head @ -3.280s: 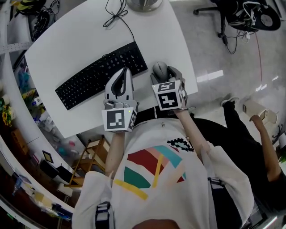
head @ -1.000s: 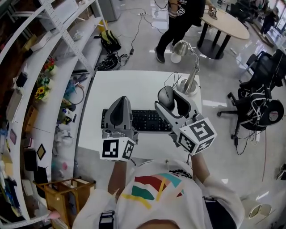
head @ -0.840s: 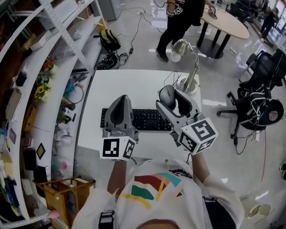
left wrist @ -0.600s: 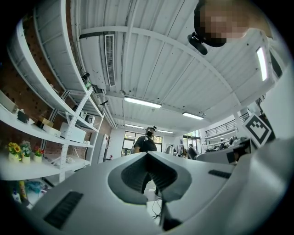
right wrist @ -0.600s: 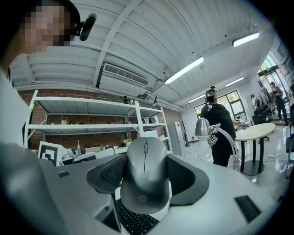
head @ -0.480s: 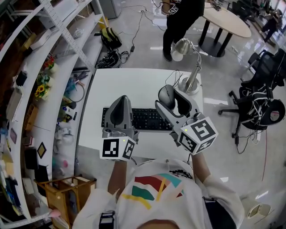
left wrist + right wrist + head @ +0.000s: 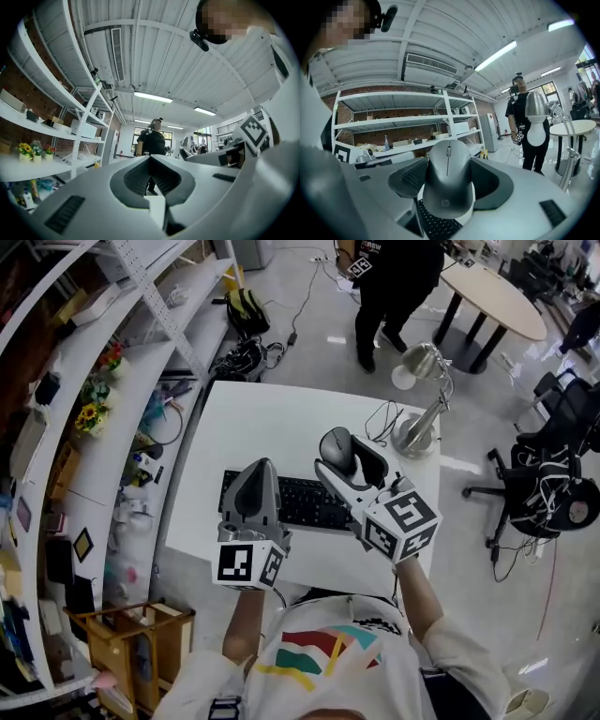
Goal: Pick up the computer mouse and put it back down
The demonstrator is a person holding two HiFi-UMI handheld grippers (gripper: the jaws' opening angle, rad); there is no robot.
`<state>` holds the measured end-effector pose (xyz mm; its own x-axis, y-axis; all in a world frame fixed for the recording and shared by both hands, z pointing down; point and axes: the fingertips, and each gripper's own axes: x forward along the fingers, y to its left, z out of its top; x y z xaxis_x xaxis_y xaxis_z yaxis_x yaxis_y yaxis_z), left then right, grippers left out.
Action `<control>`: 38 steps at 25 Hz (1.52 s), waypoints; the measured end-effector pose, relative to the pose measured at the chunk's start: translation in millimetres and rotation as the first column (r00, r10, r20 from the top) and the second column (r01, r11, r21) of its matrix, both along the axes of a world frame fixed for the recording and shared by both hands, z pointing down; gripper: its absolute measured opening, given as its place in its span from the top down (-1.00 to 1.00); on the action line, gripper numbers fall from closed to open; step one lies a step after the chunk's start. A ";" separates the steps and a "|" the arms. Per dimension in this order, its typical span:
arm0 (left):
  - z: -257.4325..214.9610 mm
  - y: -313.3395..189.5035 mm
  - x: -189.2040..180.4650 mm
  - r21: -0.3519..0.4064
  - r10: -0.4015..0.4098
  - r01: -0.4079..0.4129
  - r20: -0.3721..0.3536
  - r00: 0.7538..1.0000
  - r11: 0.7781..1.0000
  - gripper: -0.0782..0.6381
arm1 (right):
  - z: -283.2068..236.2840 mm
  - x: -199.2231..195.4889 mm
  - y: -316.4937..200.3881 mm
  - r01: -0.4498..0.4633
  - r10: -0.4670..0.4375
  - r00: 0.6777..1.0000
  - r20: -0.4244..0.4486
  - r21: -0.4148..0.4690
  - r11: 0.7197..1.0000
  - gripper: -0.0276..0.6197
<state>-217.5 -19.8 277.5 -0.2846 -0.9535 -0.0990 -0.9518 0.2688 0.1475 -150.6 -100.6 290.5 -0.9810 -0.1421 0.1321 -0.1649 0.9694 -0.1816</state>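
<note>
A grey computer mouse (image 7: 335, 450) (image 7: 447, 180) is held in the air above the white desk (image 7: 272, 437), and my right gripper (image 7: 349, 462) (image 7: 449, 187) is shut on it, jaws against its two sides. The mouse's scroll wheel faces up and away from me. My left gripper (image 7: 253, 491) (image 7: 157, 180) hovers over the black keyboard (image 7: 305, 503), its jaws pressed together with nothing between them. Both grippers point up and forward, well off the desk top.
A silver desk lamp (image 7: 424, 399) stands at the desk's far right with its cable beside it. Shelves (image 7: 84, 390) run along the left. A person in black (image 7: 394, 287) stands beyond the desk near a round table (image 7: 492, 296). An office chair (image 7: 558, 465) is at the right.
The right gripper with the mouse has shifted slightly left and nearer the keyboard. The head view has tilted, so the lamp and desk sit lower. The standing person has walked on.
</note>
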 end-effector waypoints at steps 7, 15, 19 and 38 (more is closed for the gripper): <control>47.4 -9.5 -63.7 -0.066 -0.067 0.064 -0.050 0.996 0.996 0.66 | 62.7 -102.0 -28.9 0.086 -0.088 0.988 -0.125 -0.021 0.996 0.05; 112.9 -18.0 -138.8 -0.135 -0.110 0.096 -0.099 0.989 0.986 0.66 | 181.5 -235.2 -65.2 0.121 -0.142 0.947 -0.287 -0.088 0.989 0.05; 137.2 -19.0 -164.0 -0.155 -0.133 0.113 -0.126 0.983 0.982 0.66 | 239.2 -280.4 -79.4 0.116 -0.148 0.911 -0.385 -0.103 0.988 0.05; 173.5 -22.3 -196.1 -0.186 -0.155 0.121 -0.177 0.972 0.975 0.66 | 321.4 -328.3 -102.2 0.133 -0.092 0.806 -0.585 0.027 0.991 0.05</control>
